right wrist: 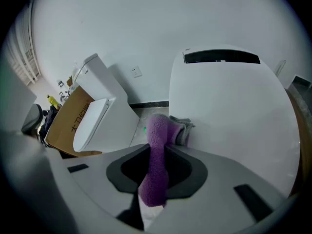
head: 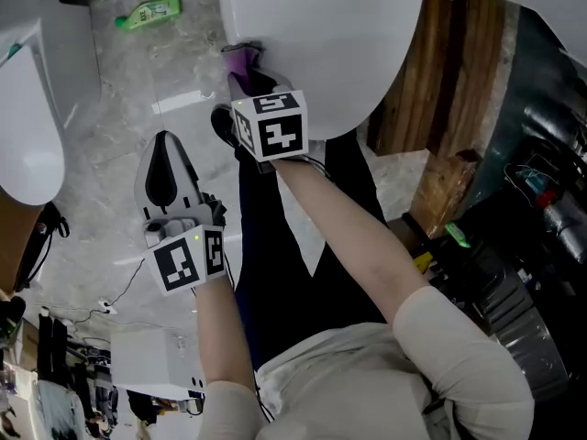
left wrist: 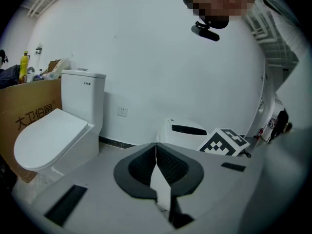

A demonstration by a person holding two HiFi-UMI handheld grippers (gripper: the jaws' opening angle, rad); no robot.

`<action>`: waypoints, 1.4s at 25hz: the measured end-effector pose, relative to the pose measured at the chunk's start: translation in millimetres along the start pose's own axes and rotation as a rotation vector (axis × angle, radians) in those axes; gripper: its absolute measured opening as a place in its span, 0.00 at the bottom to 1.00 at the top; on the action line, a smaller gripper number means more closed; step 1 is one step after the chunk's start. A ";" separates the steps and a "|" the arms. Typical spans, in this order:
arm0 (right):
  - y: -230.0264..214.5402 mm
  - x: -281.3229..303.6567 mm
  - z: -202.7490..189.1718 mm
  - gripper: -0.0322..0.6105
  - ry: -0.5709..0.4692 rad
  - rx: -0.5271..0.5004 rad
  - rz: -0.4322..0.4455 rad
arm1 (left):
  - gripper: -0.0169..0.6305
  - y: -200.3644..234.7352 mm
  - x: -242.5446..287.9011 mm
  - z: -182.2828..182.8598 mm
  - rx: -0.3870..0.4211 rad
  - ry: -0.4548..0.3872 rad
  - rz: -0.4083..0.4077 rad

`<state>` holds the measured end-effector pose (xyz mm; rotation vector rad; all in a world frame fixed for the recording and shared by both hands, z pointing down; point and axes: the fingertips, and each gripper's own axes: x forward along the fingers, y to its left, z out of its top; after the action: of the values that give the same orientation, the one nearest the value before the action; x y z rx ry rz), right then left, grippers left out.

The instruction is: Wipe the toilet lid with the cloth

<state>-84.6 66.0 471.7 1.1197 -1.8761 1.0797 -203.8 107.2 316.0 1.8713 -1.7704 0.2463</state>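
Observation:
The white toilet lid (head: 321, 44) fills the top middle of the head view and is closed. My right gripper (head: 246, 73) is at its near left edge, shut on a purple cloth (head: 242, 60). In the right gripper view the cloth (right wrist: 157, 160) runs up between the jaws, and its grey-edged end rests against the side of the lid (right wrist: 229, 111). My left gripper (head: 164, 143) hangs lower left over the floor, away from the lid. It (left wrist: 156, 149) is shut with nothing between its fingers.
A second white toilet (head: 32, 108) stands at the left, with a cardboard box (left wrist: 22, 118) behind it. A green bottle (head: 147, 12) lies on the marble floor. Wooden boards (head: 440, 81) and dark equipment (head: 532, 200) crowd the right side.

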 end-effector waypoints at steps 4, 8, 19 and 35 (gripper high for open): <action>-11.7 -20.0 10.8 0.19 -0.053 0.017 -0.012 | 0.05 -15.3 8.1 1.5 0.045 0.013 -0.069; -48.5 -60.3 14.9 0.19 -0.105 0.031 -0.048 | 0.05 -42.7 16.0 5.9 0.080 0.006 -0.113; -214.3 -159.4 -44.6 0.19 -0.104 0.029 -0.227 | 0.05 -136.1 8.3 -5.7 0.113 -0.018 -0.132; -275.4 -127.9 -105.6 0.19 -0.042 0.005 -0.420 | 0.05 -145.1 1.0 -38.0 0.159 0.016 -0.220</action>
<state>230.7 126.2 489.5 1.4658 -1.5697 0.8255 -54.8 123.1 310.5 2.1511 -1.5575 0.3254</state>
